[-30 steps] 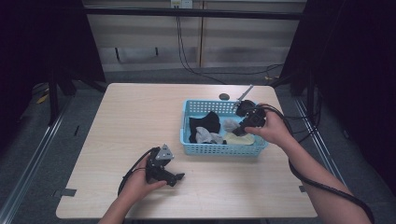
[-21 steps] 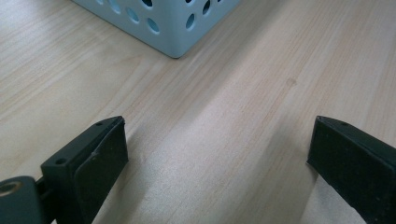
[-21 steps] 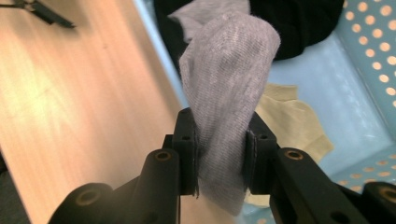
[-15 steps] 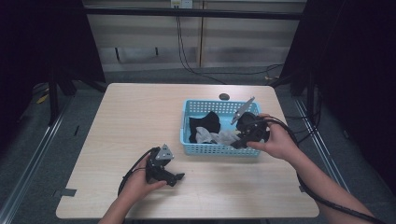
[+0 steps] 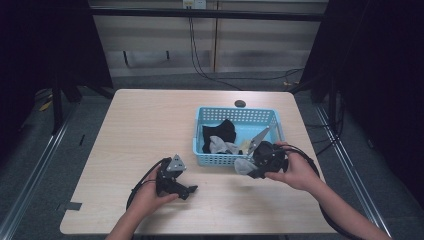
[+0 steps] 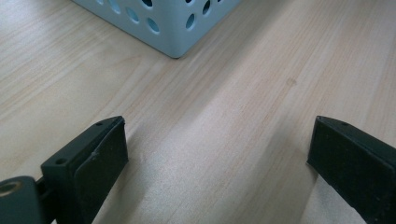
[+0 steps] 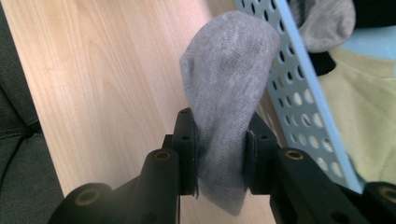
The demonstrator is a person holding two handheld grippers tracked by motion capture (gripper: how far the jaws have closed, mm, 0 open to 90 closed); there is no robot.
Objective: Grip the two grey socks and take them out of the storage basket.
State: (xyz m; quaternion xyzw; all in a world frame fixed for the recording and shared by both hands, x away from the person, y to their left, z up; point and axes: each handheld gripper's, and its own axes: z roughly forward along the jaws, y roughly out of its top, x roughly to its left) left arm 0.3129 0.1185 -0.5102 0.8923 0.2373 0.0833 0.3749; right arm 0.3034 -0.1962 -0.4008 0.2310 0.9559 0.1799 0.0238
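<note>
Wooden table [image 5: 150, 130]: right gripper [image 5: 252, 167] clamps a grey sock [image 7: 224, 93] just near of the basket [image 5: 237, 114]; left gripper [image 5: 187, 191], open-jawed, waits left.

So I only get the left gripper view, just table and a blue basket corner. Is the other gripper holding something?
Observer: Yes, the right gripper is pinching a grey sock between its jaws.
Operator: Is the sock inside the basket?
Observer: No, it hangs outside the blue basket, by the near wall, above the table.
Operator: Is there more stuff in the basket?
Observer: Yes, a black cloth, another grey piece and something pale yellow.
Operator: And my gripper?
Observer: The left gripper sits low over the table, jaws open with nothing between them.
</note>
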